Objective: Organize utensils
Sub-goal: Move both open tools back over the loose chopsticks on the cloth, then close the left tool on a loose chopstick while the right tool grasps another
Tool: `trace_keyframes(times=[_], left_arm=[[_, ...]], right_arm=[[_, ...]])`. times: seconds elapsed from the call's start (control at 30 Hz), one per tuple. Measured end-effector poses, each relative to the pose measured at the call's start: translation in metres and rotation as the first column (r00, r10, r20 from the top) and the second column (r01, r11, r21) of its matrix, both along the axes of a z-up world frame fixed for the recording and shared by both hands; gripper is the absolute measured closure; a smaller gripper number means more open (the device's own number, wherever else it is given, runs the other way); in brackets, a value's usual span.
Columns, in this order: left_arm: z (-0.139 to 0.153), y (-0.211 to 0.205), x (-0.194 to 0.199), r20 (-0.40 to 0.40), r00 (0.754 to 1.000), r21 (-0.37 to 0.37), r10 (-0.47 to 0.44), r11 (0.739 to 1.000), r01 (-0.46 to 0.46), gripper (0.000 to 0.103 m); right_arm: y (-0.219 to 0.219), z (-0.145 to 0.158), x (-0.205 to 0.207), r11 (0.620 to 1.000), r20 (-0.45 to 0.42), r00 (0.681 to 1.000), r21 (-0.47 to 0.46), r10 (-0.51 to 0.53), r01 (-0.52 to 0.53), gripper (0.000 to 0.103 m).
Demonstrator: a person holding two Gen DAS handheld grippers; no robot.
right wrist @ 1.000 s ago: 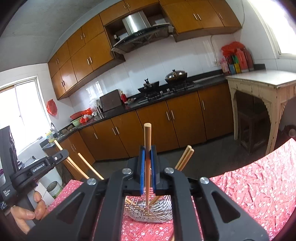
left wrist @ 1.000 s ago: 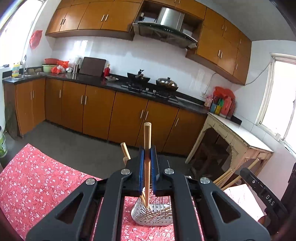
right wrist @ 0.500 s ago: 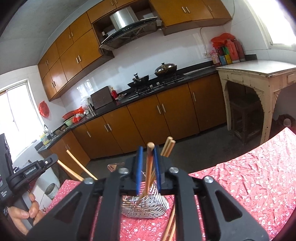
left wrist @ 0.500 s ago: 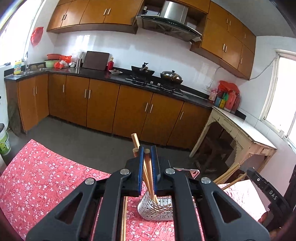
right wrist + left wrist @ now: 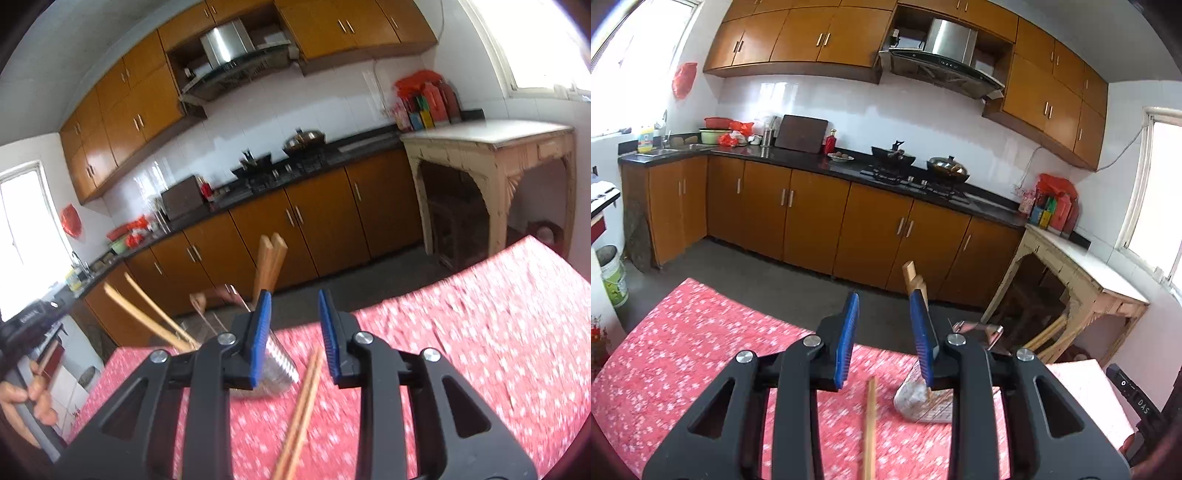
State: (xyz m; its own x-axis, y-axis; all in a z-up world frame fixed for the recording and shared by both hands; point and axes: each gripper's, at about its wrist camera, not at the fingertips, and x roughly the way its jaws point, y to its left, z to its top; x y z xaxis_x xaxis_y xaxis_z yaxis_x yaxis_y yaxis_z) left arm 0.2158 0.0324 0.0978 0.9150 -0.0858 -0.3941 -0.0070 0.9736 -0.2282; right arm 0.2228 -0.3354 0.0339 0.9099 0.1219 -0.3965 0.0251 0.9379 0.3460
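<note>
Our left hand-held gripper (image 5: 882, 339) and right hand-held gripper (image 5: 293, 338), jaws just opening, stand spread and empty; wooden chopsticks (image 5: 271, 264) sit in the steel wire-mesh holder (image 5: 923, 404). Next we pick loose chopsticks (image 5: 299, 413) off the red floral worktop (image 5: 701, 354).

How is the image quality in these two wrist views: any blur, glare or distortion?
Left wrist: tablecloth and lying chopstick motion-smeared, windows blown out. Right wrist: heavier blur, softening cabinets and wire holder; window glare top right. Both show fisheye bending.
</note>
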Motion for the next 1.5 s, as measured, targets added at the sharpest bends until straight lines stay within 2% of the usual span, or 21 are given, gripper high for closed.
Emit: trace_keyframes(times=[0.17,0.27,0.4,0.5,0.67,0.83,0.97,1.13,1.33,1.5], left_arm=[[-0.042,0.009,-0.013,-0.097,0.995,0.050,0.004,0.999,0.001,0.074],[-0.079,0.008,-0.017,-0.182,0.983,0.083,-0.019,0.996,0.035,0.074],[-0.123,0.008,-0.023,-0.273,0.959,0.069,-0.070,0.993,0.092,0.074],[-0.147,0.004,-0.028,-0.318,0.942,0.051,-0.104,0.991,0.127,0.074],[-0.166,0.006,-0.030,-0.358,0.924,0.013,-0.134,0.989,0.148,0.074],[-0.175,0.005,-0.030,-0.378,0.913,0.001,-0.153,0.986,0.166,0.074],[-0.180,-0.001,-0.030,-0.386,0.906,-0.001,-0.175,0.982,0.190,0.074],[-0.188,-0.012,-0.025,-0.410,0.889,-0.009,-0.206,0.975,0.222,0.074],[-0.199,-0.025,-0.023,-0.439,0.868,0.011,-0.231,0.965,0.263,0.076],[-0.207,-0.033,-0.020,-0.456,0.858,0.029,-0.234,0.960,0.277,0.080]], right_arm=[[0.006,-0.057,-0.006,1.000,-0.152,0.988,-0.010,0.019,-0.021,0.076],[0.019,-0.099,-0.006,0.997,-0.258,0.964,-0.006,0.069,-0.072,0.076],[0.046,-0.141,-0.004,0.991,-0.356,0.926,0.000,0.128,-0.136,0.078],[0.060,-0.156,-0.001,0.987,-0.386,0.911,-0.008,0.144,-0.159,0.078],[0.078,-0.167,0.007,0.984,-0.409,0.903,-0.054,0.135,-0.171,0.078],[0.085,-0.168,0.019,0.981,-0.424,0.898,-0.098,0.113,-0.170,0.085],[0.085,-0.167,0.020,0.979,-0.422,0.901,-0.116,0.104,-0.167,0.086],[0.086,-0.169,0.022,0.976,-0.419,0.904,-0.152,0.081,-0.158,0.094],[0.058,-0.169,0.027,0.989,-0.427,0.904,-0.135,0.000,-0.064,0.095],[0.049,-0.170,0.026,0.990,-0.424,0.906,-0.129,0.004,-0.065,0.095]])
